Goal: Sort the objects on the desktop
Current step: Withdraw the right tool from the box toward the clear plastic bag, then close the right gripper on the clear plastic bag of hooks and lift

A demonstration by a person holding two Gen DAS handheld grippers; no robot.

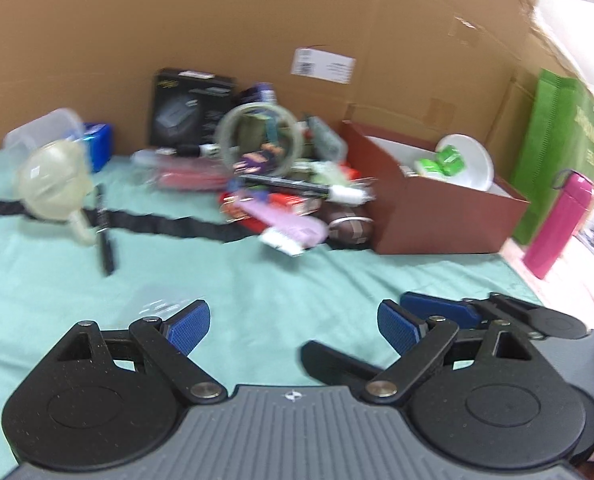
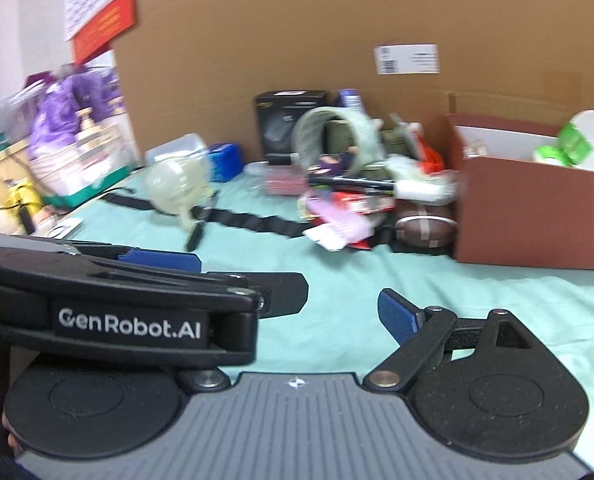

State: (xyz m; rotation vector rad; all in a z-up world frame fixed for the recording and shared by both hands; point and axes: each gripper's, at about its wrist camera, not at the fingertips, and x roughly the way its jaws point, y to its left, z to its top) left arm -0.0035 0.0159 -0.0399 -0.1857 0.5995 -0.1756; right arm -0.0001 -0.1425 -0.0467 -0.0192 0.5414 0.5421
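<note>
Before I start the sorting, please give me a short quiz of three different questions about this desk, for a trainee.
1. True or false: the left tongs hold the black marker.
2. What lies in the brown box? A) a white bowl B) the small football C) the pink bottle
3. Fill in: the black strap lies on a pale ____ cloth.

Key: 1 false, both tongs are open and empty; 2 A, the white bowl; 3 green.

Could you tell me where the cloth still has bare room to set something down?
Bare green cloth lies between the open left gripper and the black strap. It is crowded between the funnel and the brown box.
</note>
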